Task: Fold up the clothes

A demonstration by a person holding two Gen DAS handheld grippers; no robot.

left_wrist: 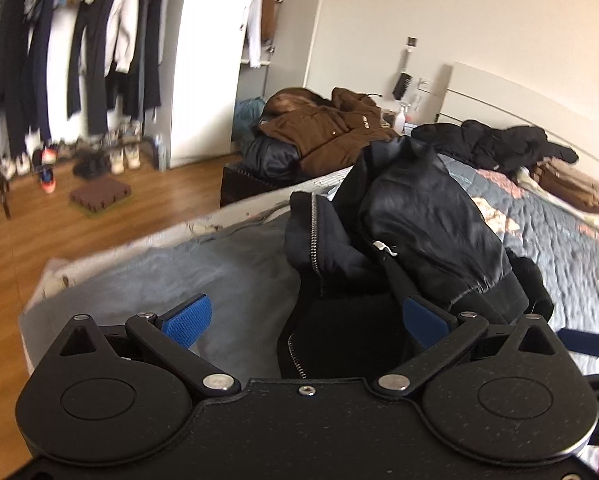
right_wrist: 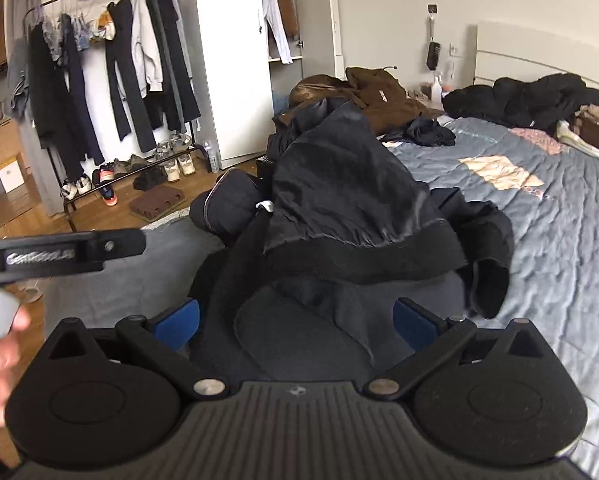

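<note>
A crumpled black jacket (left_wrist: 411,220) with a silver zipper and shiny lining is heaped near the foot corner of the bed (left_wrist: 559,240). My left gripper (left_wrist: 305,320) is open; its right blue pad (left_wrist: 423,320) touches the jacket's hem and its left pad sits over bare grey cover. In the right wrist view the same jacket (right_wrist: 339,200) bulges up just ahead. My right gripper (right_wrist: 295,326) is open too, with dark fabric lying between its spread fingers. The left gripper's body (right_wrist: 59,258) and a hand (right_wrist: 3,360) show at that view's left edge.
A brown coat (left_wrist: 331,132) tops a pile beyond the bed's far side. A black coat (right_wrist: 531,96) and folded beige cloth lie by the headboard. A small dark garment (right_wrist: 423,130) sits on the quilt. A clothes rack (right_wrist: 111,80), shoes and a white wardrobe (right_wrist: 235,60) stand on wooden floor.
</note>
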